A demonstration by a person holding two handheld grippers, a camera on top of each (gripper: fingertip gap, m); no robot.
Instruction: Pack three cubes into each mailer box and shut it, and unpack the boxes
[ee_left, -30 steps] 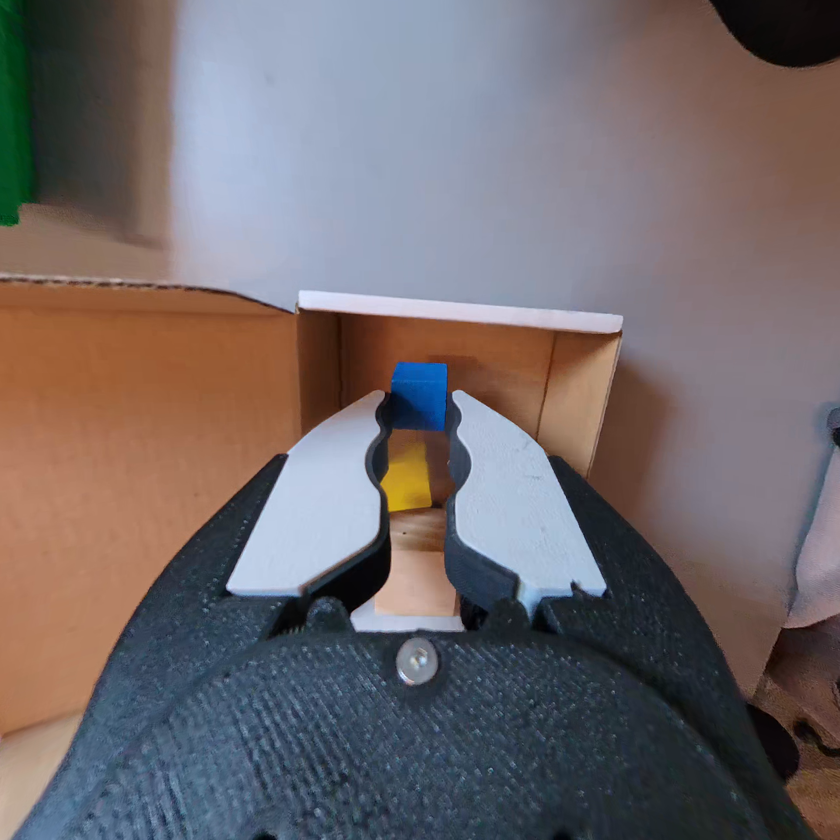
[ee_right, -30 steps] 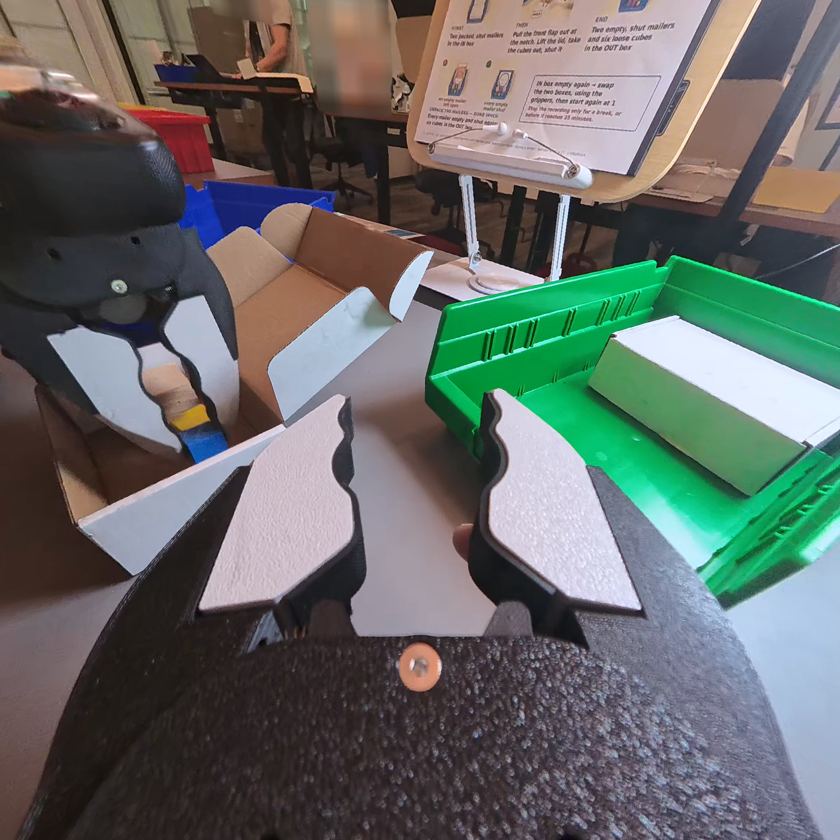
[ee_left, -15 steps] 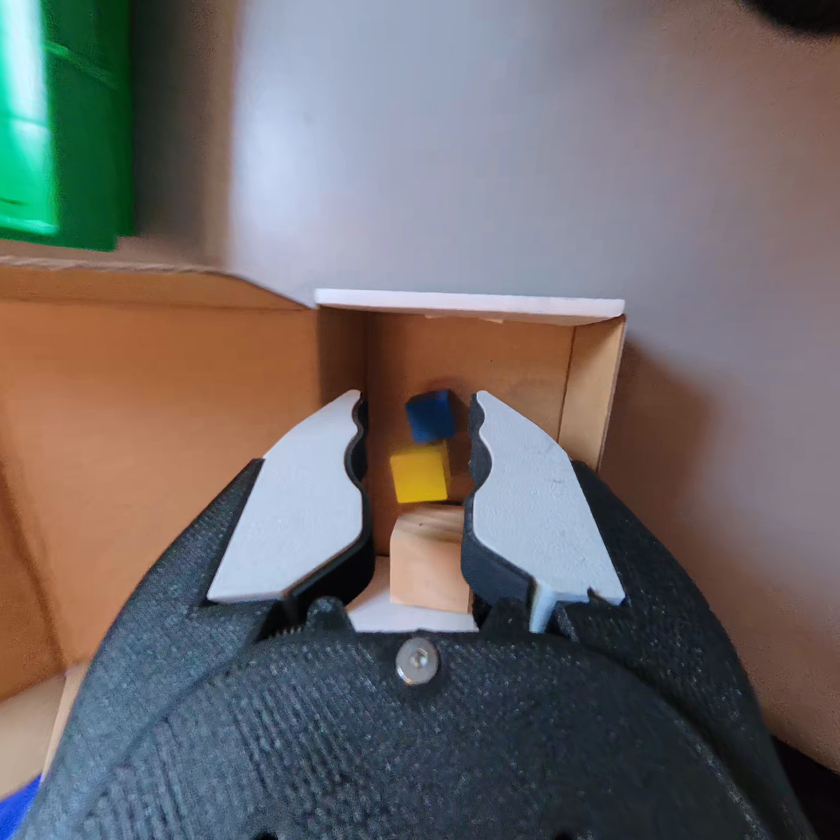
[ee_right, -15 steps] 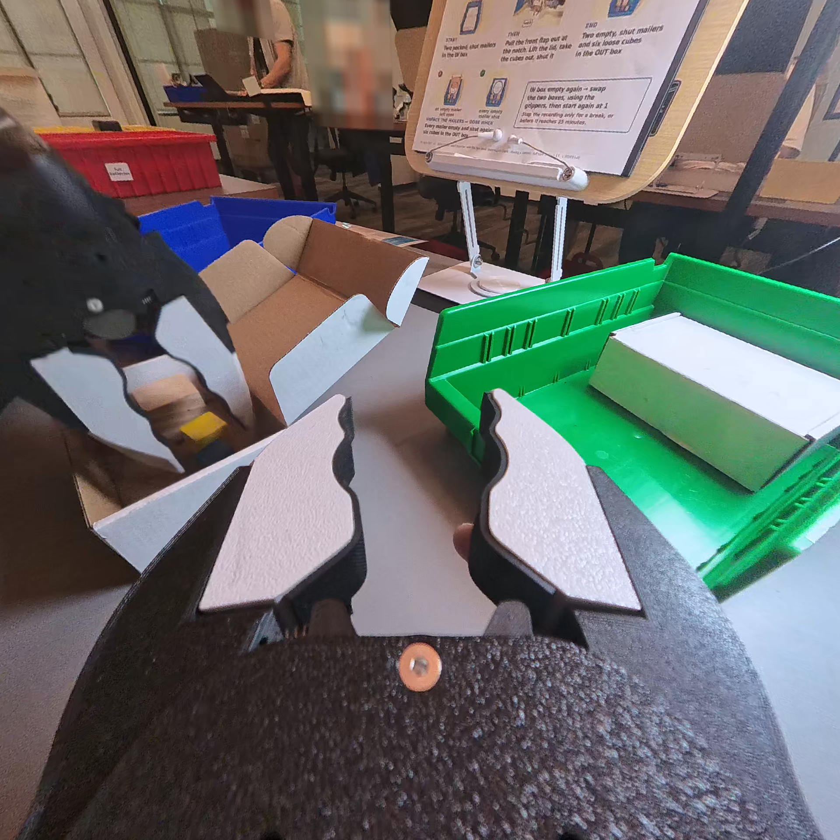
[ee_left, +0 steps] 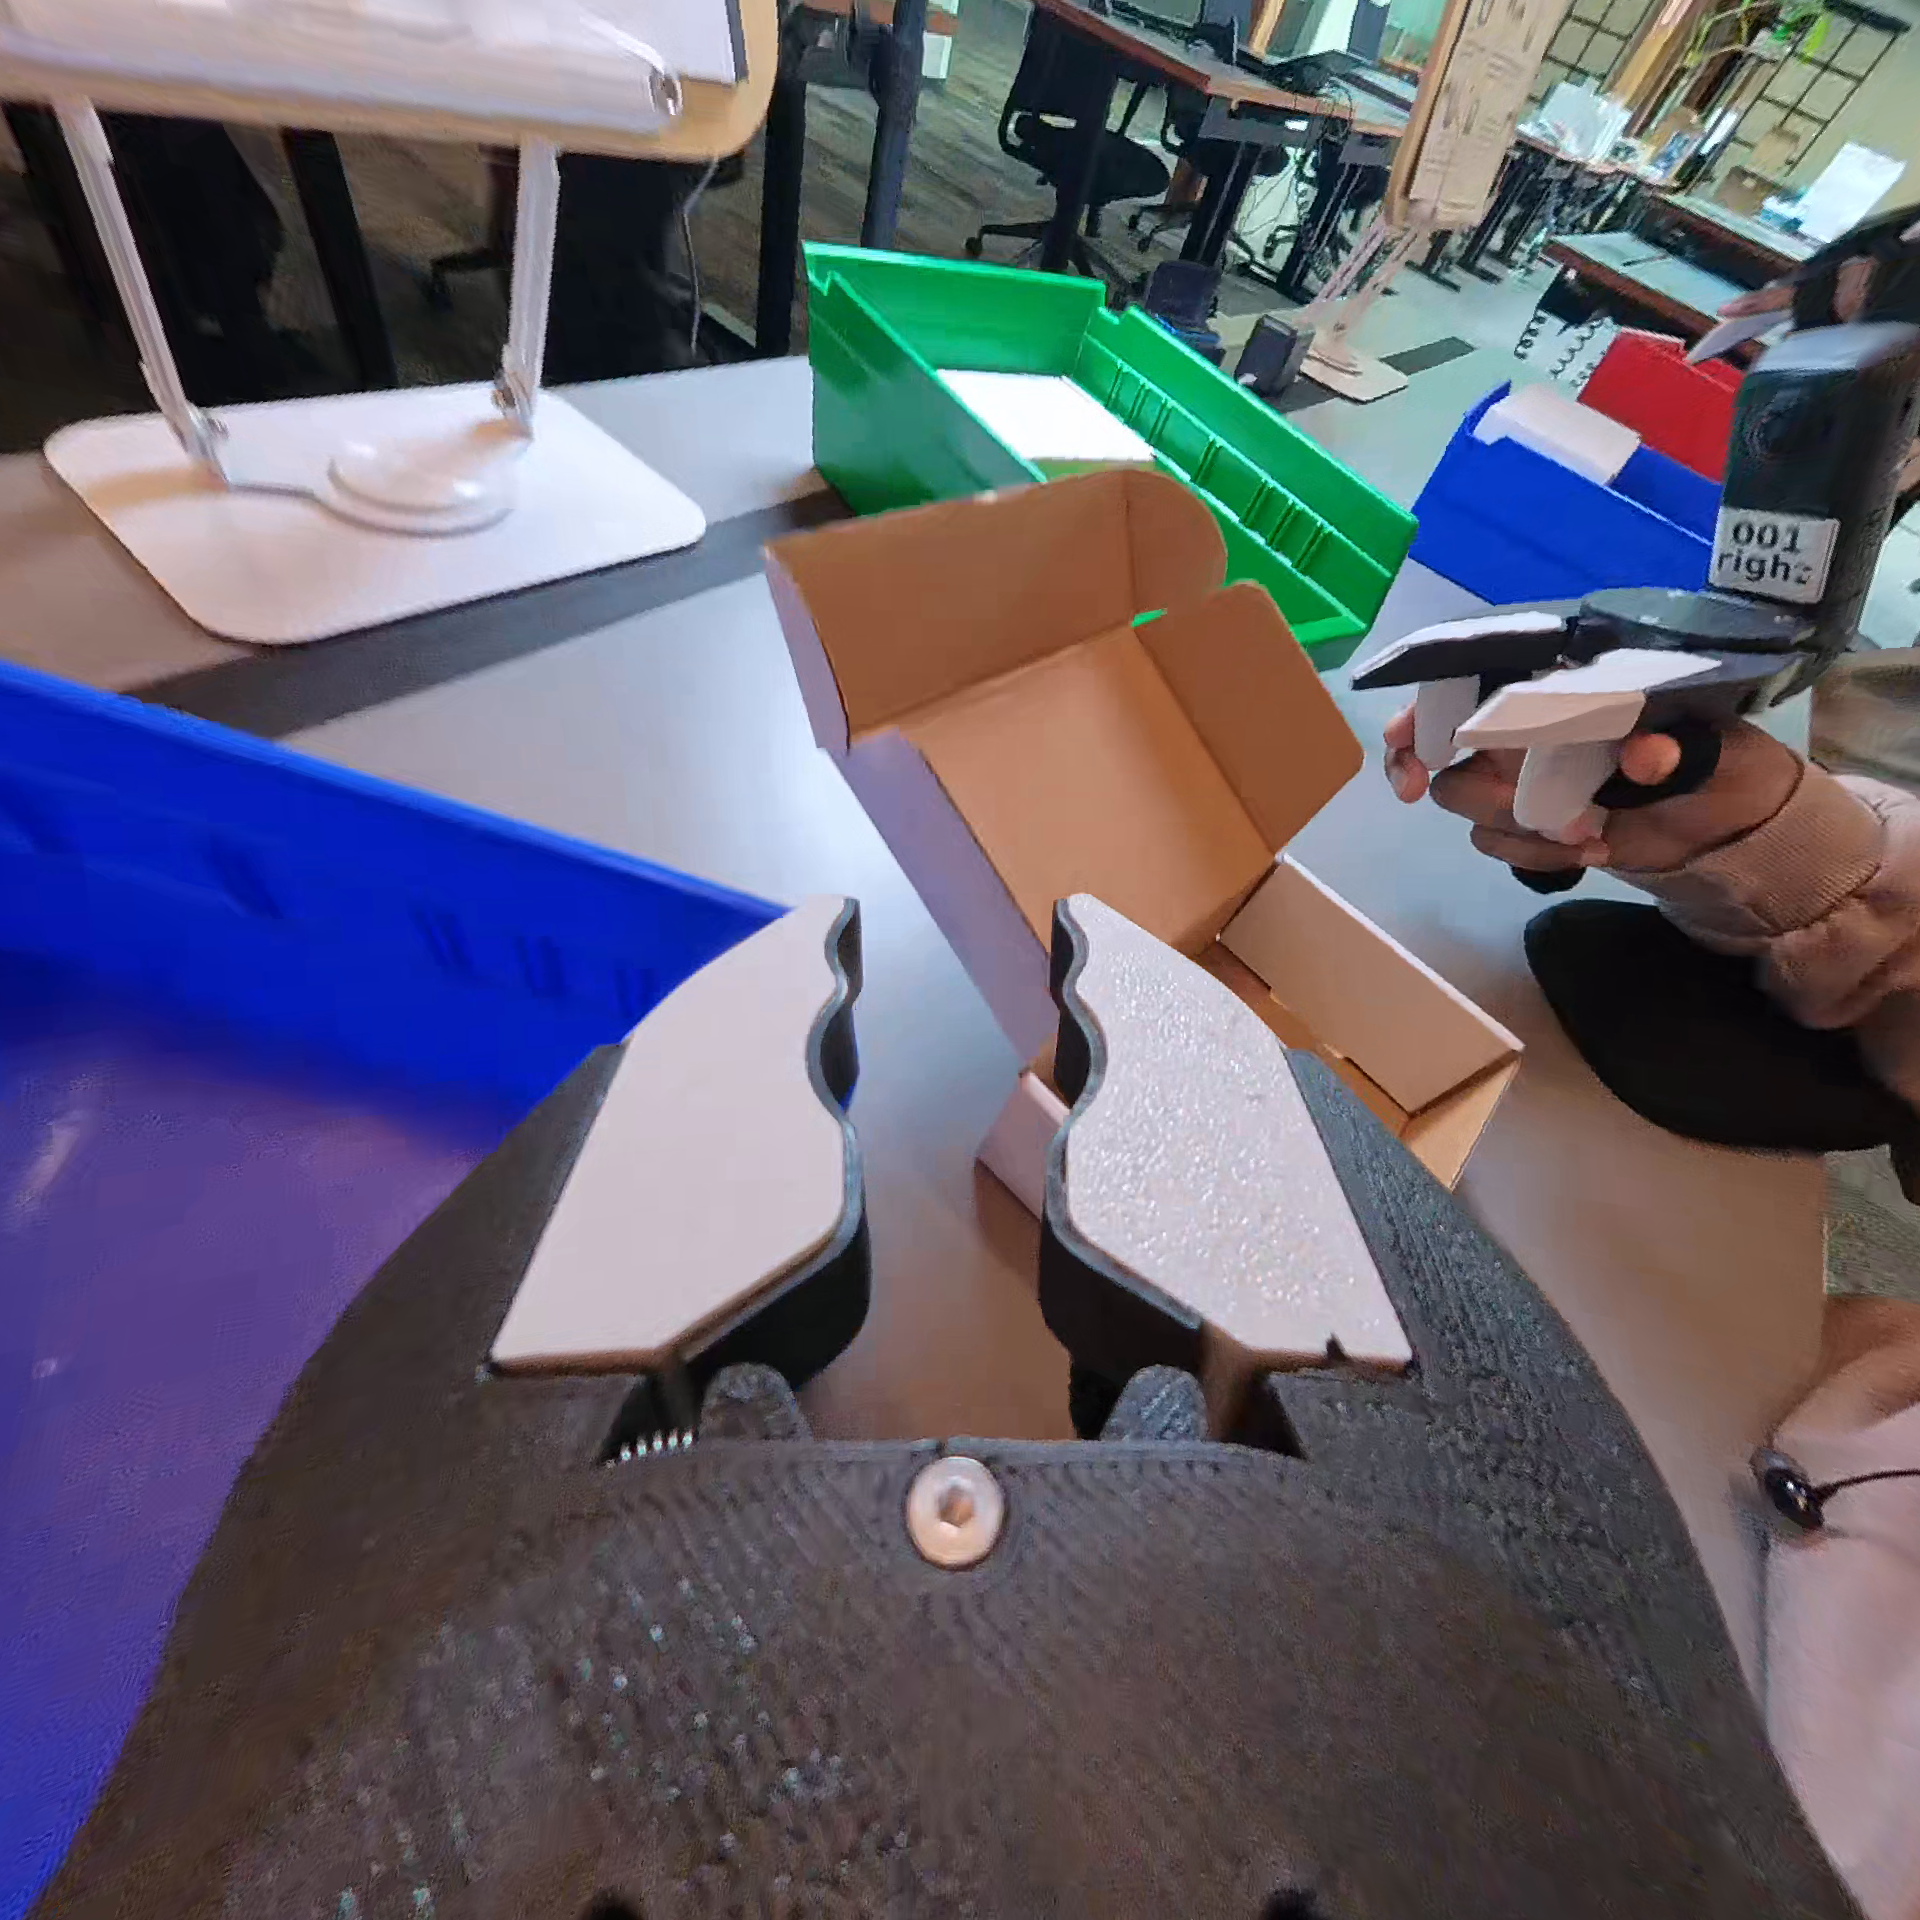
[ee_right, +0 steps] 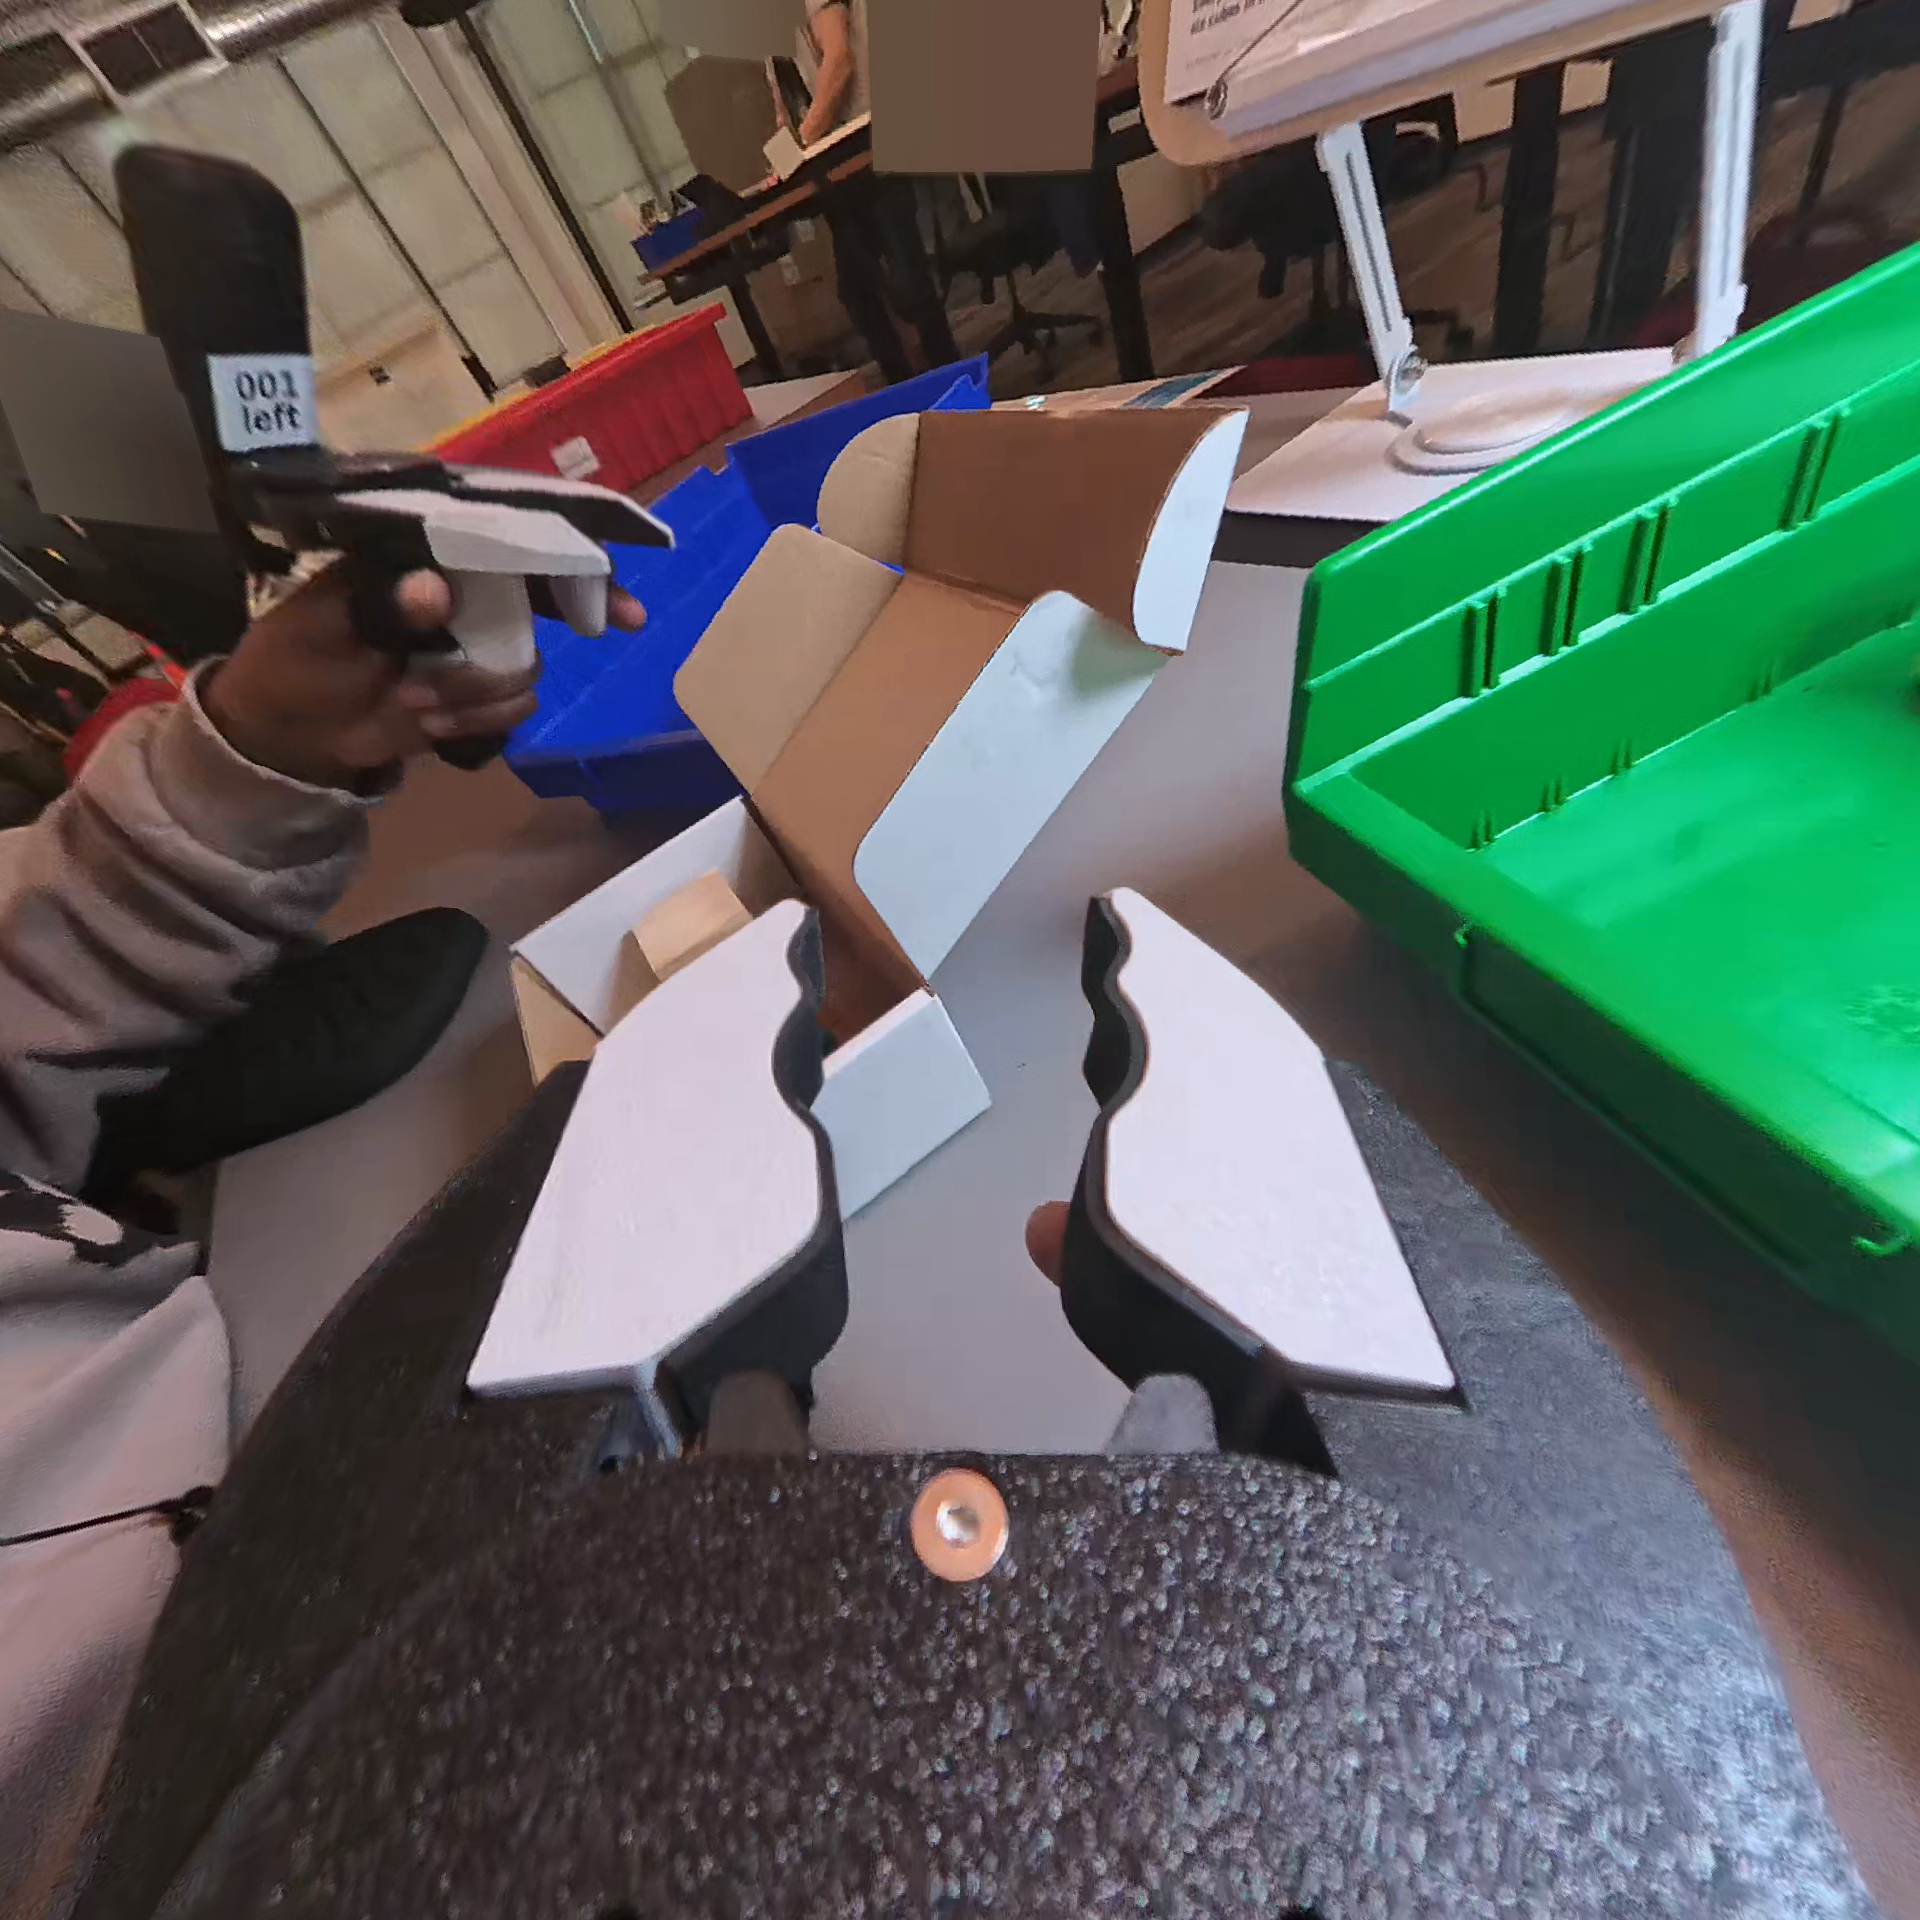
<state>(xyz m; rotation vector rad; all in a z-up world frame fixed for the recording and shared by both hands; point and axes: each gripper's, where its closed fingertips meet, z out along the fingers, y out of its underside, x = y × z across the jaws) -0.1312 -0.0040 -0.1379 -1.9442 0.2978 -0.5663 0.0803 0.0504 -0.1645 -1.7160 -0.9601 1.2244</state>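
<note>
I see the grey tabletop carrying a smooth blue plastic bin at my left, a ribbed green plastic bin at my right, and between them the open white-and-brown corrugated cardboard mailer box, its lid tilted up and back. My left gripper is held level above the table, just beside the blue bin, jaws parted and empty, the box just beyond its tips. My right gripper hovers low on the box's other side, pointing at its front corner, jaws likewise spread on nothing. Inside the box, one pale wooden cube shows against the near wall.
</note>
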